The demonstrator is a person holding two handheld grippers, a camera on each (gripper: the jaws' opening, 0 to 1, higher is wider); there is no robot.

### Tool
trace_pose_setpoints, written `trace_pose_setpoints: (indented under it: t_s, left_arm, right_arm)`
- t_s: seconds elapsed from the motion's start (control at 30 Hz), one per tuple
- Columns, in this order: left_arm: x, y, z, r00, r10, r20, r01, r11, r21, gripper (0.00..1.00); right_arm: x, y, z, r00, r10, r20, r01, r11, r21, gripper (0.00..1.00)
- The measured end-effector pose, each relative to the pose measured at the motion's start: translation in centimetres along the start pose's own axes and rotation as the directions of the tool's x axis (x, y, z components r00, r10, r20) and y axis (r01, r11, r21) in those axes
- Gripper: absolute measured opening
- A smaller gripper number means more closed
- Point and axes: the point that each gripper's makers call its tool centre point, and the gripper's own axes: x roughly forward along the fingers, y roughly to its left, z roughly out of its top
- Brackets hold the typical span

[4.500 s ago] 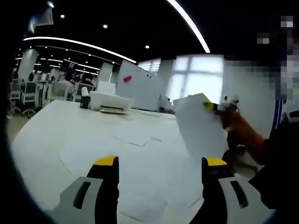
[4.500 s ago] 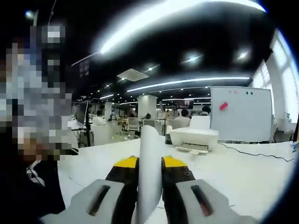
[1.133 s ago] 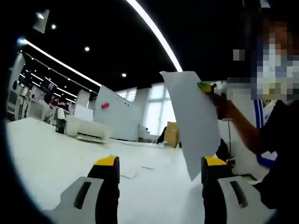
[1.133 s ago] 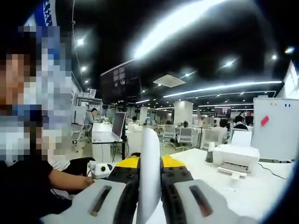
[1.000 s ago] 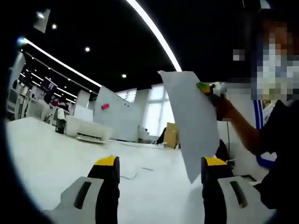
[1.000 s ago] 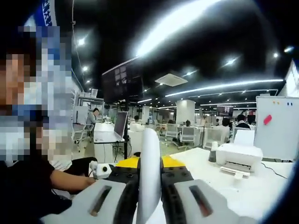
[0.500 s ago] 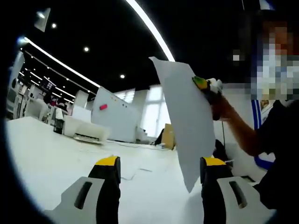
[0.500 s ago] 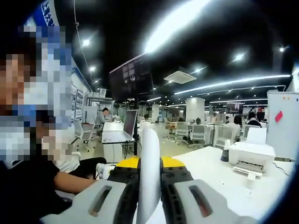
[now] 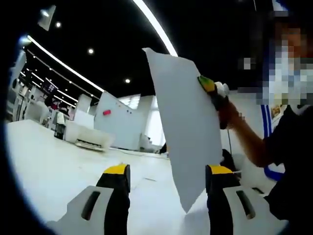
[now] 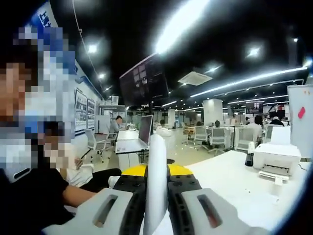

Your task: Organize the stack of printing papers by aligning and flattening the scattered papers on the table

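A single sheet of printing paper (image 9: 188,132) is hanging in the air above the white worktop (image 9: 54,166), pinched at one long edge by the right gripper (image 9: 211,89), whose yellow-green tips are closed on it. The sheet is plain white, thin and smooth, a long rectangle standing nearly upright with its long axis running from the upper left corner down to a pointed lower corner just above the worktop, between the left gripper's jaws. In the right gripper view the same sheet (image 10: 156,183) is showing edge-on, a narrow pale strip rising straight between the right gripper (image 10: 156,171) jaws, which are clamping it from both sides.

The left gripper (image 9: 166,174) is waiting with its black, yellow-tipped jaws spread wide apart, nothing between them but the sheet's lower corner hanging beyond.

More papers (image 9: 142,172) are lying flat and scattered on the far worktop. A white printer (image 9: 88,138) is sitting at the far left, with a whiteboard (image 9: 117,125) standing behind it.
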Motion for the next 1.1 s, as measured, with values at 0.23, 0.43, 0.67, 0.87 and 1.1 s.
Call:
trace_pose_setpoints:
  t_s: [0.23, 0.43, 0.67, 0.87, 1.1]
  left_arm:
    - [0.1, -0.2, 0.0, 1.000, -0.007, 0.005, 0.007, 1.000, 0.000, 0.64]
    - [0.2, -0.3, 0.1, 1.000, -0.015, 0.011, 0.015, 1.000, -0.001, 0.62]
    - [0.3, -0.8, 0.3, 0.999, -0.042, 0.022, 0.042, 0.999, 0.002, 0.57]
    - [0.1, -1.5, 0.9, 0.996, -0.073, 0.054, 0.073, 0.997, 0.001, 0.52]
    - [0.0, -1.8, 1.6, 0.991, -0.098, 0.090, 0.099, 0.995, -0.007, 0.42]
  right_arm:
    - [1.2, 0.7, -0.3, 1.000, 0.030, -0.006, -0.030, 1.000, 0.005, 0.10]
    - [2.2, 1.4, -0.3, 0.998, 0.058, 0.002, -0.058, 0.998, 0.028, 0.09]
    - [3.6, 3.2, -0.2, 0.995, 0.100, 0.011, -0.100, 0.994, 0.037, 0.09]
    - [4.5, 4.2, -0.6, 0.992, 0.126, 0.005, -0.126, 0.991, 0.045, 0.09]
    - [5.1, 5.0, -1.5, 0.989, 0.149, -0.013, -0.148, 0.987, 0.060, 0.09]
